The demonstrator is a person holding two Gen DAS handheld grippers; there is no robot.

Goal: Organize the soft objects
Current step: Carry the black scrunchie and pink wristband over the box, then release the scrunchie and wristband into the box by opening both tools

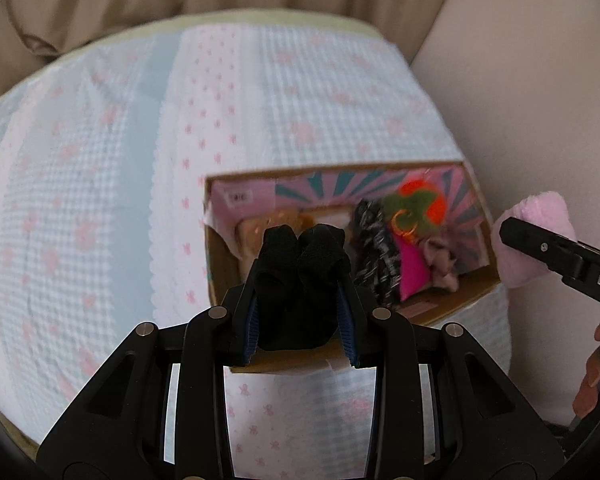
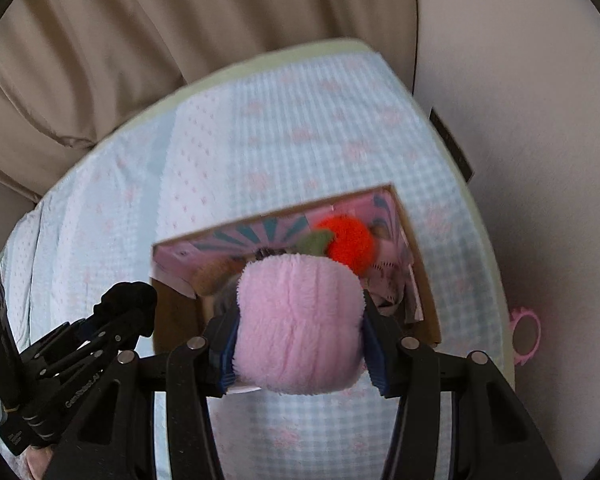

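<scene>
Here, the scene by parts:
Left tongs (image 1: 302, 276): clamped on a black soft bundle (image 1: 300, 280) that fills the gap between the blue pads and juts past the tips.
Right tongs (image 2: 300, 320): clamped on a pink fluffy roll (image 2: 298, 324), which bulges beyond both pads.
Cardboard box (image 1: 452, 304): just beyond and below both pairs of tongs, open at the top, with a pink and teal lining.
Box contents: an orange and green plush (image 2: 346, 246) at the far right, a black and white knit piece (image 1: 374, 248) and a magenta item (image 1: 414, 276) beside it.
Bed (image 1: 100, 200): the box rests on its pale blue and white cover with pink motifs.
Room: beige curtain (image 2: 140, 40) behind the bed, plain wall (image 2: 520, 80) to the right of the tongs.
</scene>
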